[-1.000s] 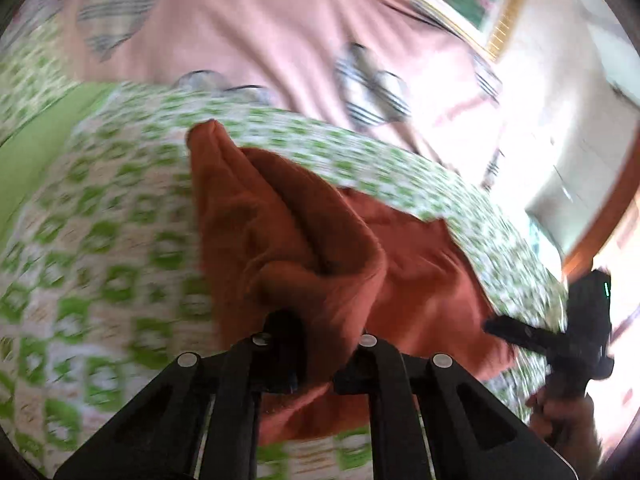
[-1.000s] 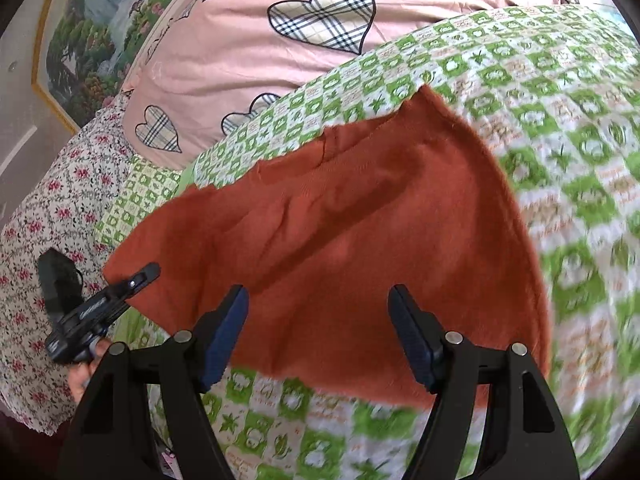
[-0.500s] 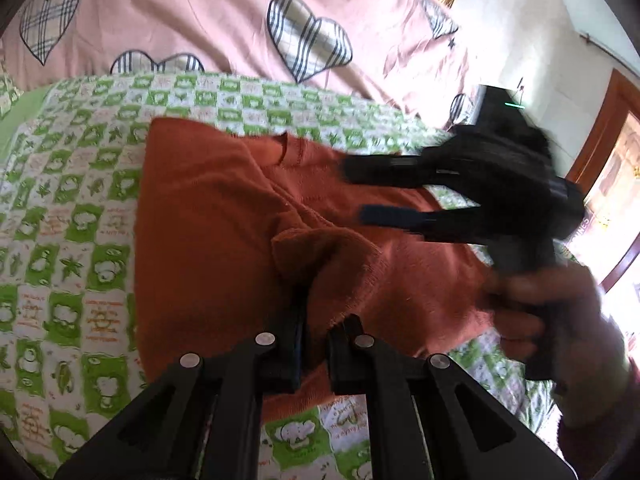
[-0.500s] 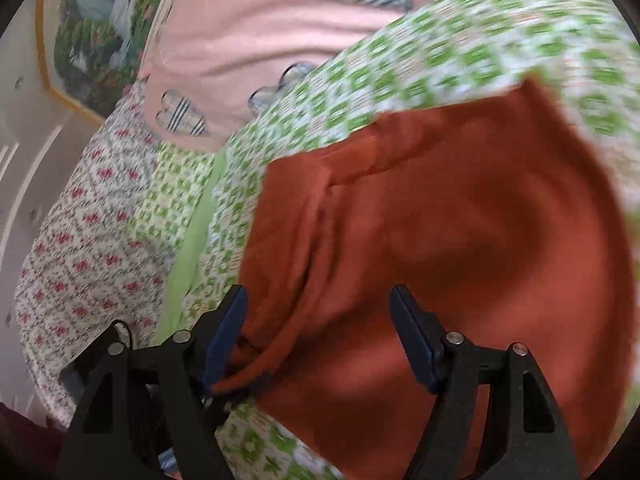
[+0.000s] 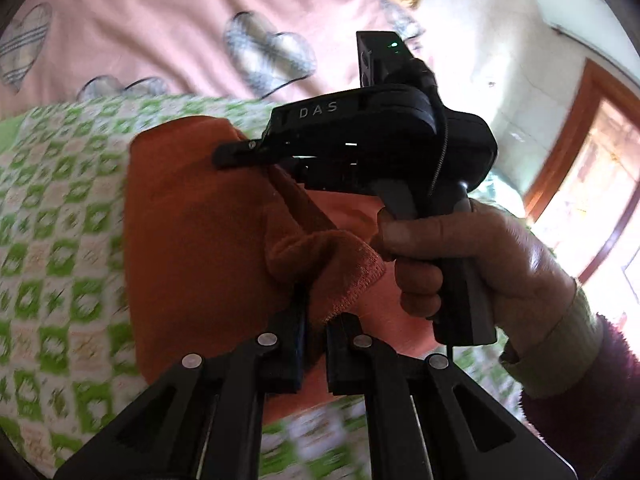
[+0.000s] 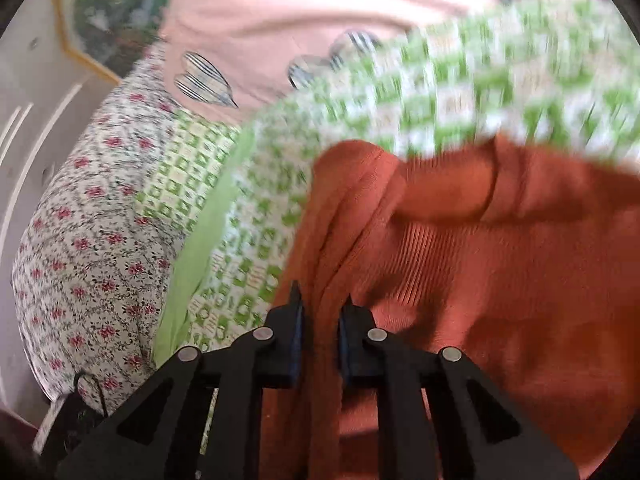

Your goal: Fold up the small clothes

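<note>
An orange knit garment (image 5: 200, 240) lies partly folded on the green-and-white checked bedspread (image 5: 52, 240). My left gripper (image 5: 316, 332) is shut on a bunched hem of the garment near its front edge. My right gripper (image 6: 320, 320) is shut on a folded ridge of the same garment (image 6: 500, 280) at its left edge. In the left wrist view the right gripper's black body (image 5: 380, 140) and the hand holding it are close in front, its fingers reaching over the garment.
A pink quilt with plaid hearts (image 5: 180, 20) lies behind the bedspread. A floral pillow (image 6: 92, 248) sits at the left in the right wrist view. A framed picture (image 6: 108, 12) hangs on the wall. A doorway (image 5: 592, 184) is at the right.
My right gripper has moved left across the garment and closed on its folded left edge. My left gripper keeps its hold on the hem. The right hand came close in front of the left camera.
</note>
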The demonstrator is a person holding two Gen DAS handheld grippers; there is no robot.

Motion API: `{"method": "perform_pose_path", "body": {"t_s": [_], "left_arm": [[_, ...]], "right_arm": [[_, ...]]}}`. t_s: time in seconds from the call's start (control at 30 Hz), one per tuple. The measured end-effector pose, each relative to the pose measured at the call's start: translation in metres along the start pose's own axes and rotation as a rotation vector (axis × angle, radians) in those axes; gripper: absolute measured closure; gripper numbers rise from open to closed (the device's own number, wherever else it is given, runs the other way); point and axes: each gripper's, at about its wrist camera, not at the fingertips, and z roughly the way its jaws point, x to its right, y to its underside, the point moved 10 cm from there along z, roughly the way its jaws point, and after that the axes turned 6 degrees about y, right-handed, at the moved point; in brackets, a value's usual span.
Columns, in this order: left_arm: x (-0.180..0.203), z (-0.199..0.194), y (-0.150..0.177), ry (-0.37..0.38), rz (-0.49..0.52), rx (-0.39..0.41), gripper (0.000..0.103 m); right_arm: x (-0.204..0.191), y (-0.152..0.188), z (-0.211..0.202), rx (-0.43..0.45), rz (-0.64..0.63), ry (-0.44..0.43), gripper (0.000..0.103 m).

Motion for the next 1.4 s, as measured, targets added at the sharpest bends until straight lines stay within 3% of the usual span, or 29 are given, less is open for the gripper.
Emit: {"method": "perform_pose_path", "body": {"t_s": [0.17,0.33,0.57,0.73,0.9,1.1,1.17,1.23,1.37,1.4], "left_arm": [[0.056,0.033,-0.013,0.134,0.039,-0.027,0.098],[0.090,0.072,-0.004,0.230,0.042,-0.083,0.098],[0.113,0.102,0.011,0.261,0.079,-0.141,0.098],[0.111,0.131,0.027,0.267,0.059,-0.213,0.096],[0.108,0.137,0.037,0.272,0.029,-0.248,0.092],[0.094,0.111,0.038,0.302,-0.018,-0.275,0.069],[0.081,0.092,0.039,0.297,-0.051,-0.270,0.052],[0.065,0.078,0.036,0.270,-0.080,-0.253,0.045],[0.008,0.051,0.027,0.167,-0.166,-0.201,0.032],[-0.006,0.049,0.024,0.148,-0.192,-0.190,0.031]], "right_arm": [[0.031,-0.010,-0.065,0.084,-0.036,0.114,0.088],[0.098,0.000,-0.103,0.109,0.067,0.192,0.088],[0.136,0.015,-0.116,0.126,0.127,0.214,0.088],[0.164,0.027,-0.102,0.088,0.098,0.325,0.088],[0.173,0.033,-0.100,0.096,0.110,0.339,0.088],[0.171,0.042,-0.118,0.093,0.051,0.475,0.069],[0.174,0.050,-0.126,0.079,0.050,0.537,0.059],[0.175,0.054,-0.134,0.085,0.057,0.568,0.050],[0.172,0.056,-0.147,0.126,0.124,0.526,0.046],[0.170,0.056,-0.147,0.135,0.137,0.498,0.040]]}}
